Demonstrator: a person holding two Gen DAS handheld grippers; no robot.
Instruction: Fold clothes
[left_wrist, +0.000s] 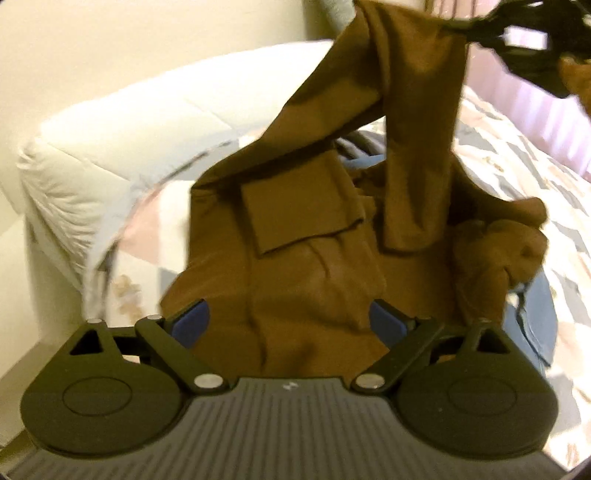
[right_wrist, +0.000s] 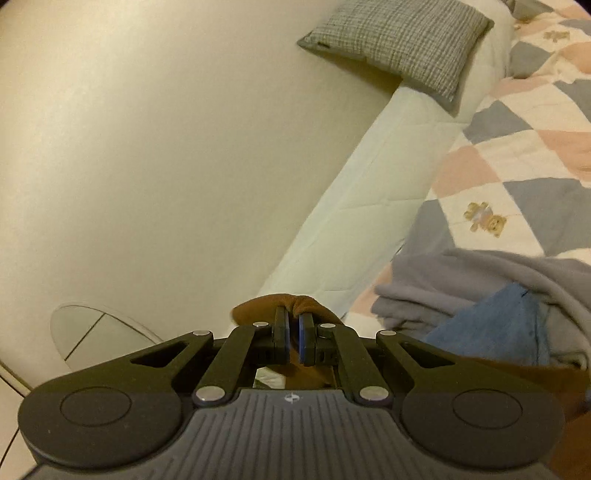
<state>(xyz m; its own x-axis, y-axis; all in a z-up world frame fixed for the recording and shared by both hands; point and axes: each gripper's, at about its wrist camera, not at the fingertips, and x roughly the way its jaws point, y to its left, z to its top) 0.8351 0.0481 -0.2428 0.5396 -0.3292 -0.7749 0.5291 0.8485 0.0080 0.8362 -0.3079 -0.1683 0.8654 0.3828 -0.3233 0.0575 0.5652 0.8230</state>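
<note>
A brown garment (left_wrist: 314, 236) with a patch pocket rises off the bed, one part pulled up toward the top right of the left wrist view. There the right gripper (left_wrist: 532, 33) shows as a blurred black shape at the fabric's upper end. My left gripper (left_wrist: 288, 325) stands open just above the garment's lower folds, and its blue pads (left_wrist: 190, 325) press on nothing. In the right wrist view the right gripper (right_wrist: 294, 328) is shut on a bunched edge of the brown garment (right_wrist: 266, 308), which bulges past the fingertips.
A patchwork quilt (right_wrist: 517, 155) with teddy-bear prints covers the bed, and a white quilted mattress edge (right_wrist: 354, 206) runs along the cream wall (right_wrist: 166, 147). A grey checked pillow (right_wrist: 399, 40) leans at the head. A grey garment (right_wrist: 461, 277) and blue denim (right_wrist: 491, 325) lie piled on the quilt.
</note>
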